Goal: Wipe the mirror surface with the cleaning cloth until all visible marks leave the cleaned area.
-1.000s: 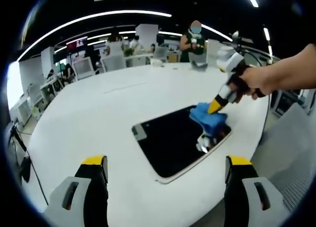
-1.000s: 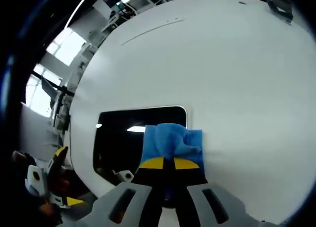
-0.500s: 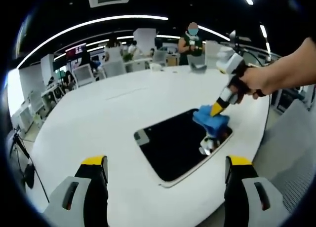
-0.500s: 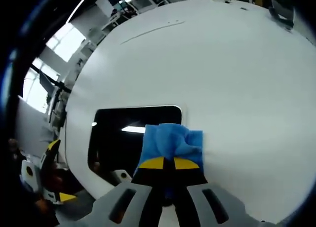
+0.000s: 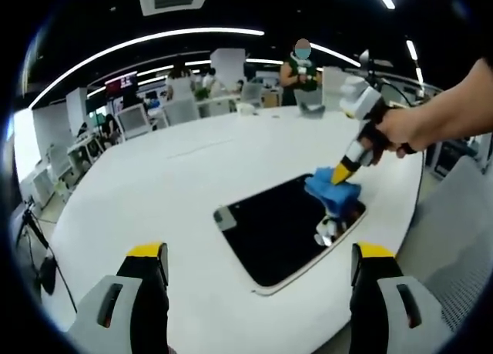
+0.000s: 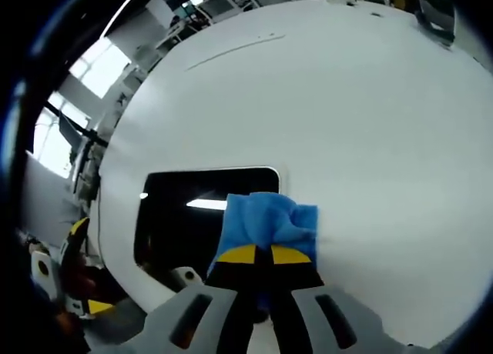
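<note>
Left gripper view: mirror (image 5: 286, 229) sits slightly further right in frame than a second ago; cloth (image 5: 333, 186) still at its right edge on the white tabletop (image 5: 154, 185). Left gripper (image 5: 258, 271) jaws wide apart, empty, mirror between and beyond them.

Right gripper view: right gripper (image 6: 266, 255) jaws clamped on the cloth (image 6: 269, 222), pressed at the mirror's (image 6: 185, 215) right corner. Wiping stroke in hand; next, sweep leftward across the glass.

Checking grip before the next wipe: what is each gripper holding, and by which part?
The right gripper pinches the blue cloth at its near edge; the left gripper holds nothing.

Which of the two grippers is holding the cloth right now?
The right gripper, fingers shut on the blue cloth at the mirror's far edge. The left gripper hangs open short of the mirror, holding nothing.
</note>
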### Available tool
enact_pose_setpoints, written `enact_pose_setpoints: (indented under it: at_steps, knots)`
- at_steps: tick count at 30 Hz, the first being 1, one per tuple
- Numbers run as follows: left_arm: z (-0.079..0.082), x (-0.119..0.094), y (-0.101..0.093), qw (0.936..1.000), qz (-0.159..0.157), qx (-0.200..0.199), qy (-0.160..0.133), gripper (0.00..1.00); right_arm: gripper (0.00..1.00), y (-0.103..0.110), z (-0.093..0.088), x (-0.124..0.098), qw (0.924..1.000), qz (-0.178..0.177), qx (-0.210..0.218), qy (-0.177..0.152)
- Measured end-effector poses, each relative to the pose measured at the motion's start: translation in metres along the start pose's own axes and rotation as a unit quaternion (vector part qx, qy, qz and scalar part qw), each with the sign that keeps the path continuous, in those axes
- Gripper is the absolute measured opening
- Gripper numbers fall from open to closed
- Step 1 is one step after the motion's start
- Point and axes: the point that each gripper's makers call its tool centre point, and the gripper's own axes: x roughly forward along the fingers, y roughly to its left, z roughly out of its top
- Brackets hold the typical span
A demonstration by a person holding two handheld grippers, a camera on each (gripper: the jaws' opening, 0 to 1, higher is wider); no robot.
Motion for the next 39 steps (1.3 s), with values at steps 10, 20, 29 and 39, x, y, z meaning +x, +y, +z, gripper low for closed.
enact_pose_setpoints:
  at_steps: [10, 20, 29, 39]
  knots:
    - [0.0, 0.0, 0.0, 1.0, -0.002, -0.009, -0.001, 0.99, 0.0, -0.002, -0.01, -0.004, 1.0, 0.001, 0.006, -0.005]
    - [-0.005, 0.0, 0.001, 0.9998, 0.002, -0.015, 0.013, 0.99, 0.0, 0.003, -0.029, -0.01, 0.9999, 0.0, 0.01, -0.004]
    - [-0.005, 0.0, 0.0, 0.9997, -0.002, -0.022, 0.013, 0.99, 0.0, 0.006, -0.044, -0.014, 1.0, 0.005, 0.004, -0.005]
    - [-0.002, 0.001, -0.002, 0.9997, -0.009, -0.024, 0.005, 0.99, 0.0, 0.01, -0.056, -0.021, 0.9998, 0.011, 0.015, -0.008]
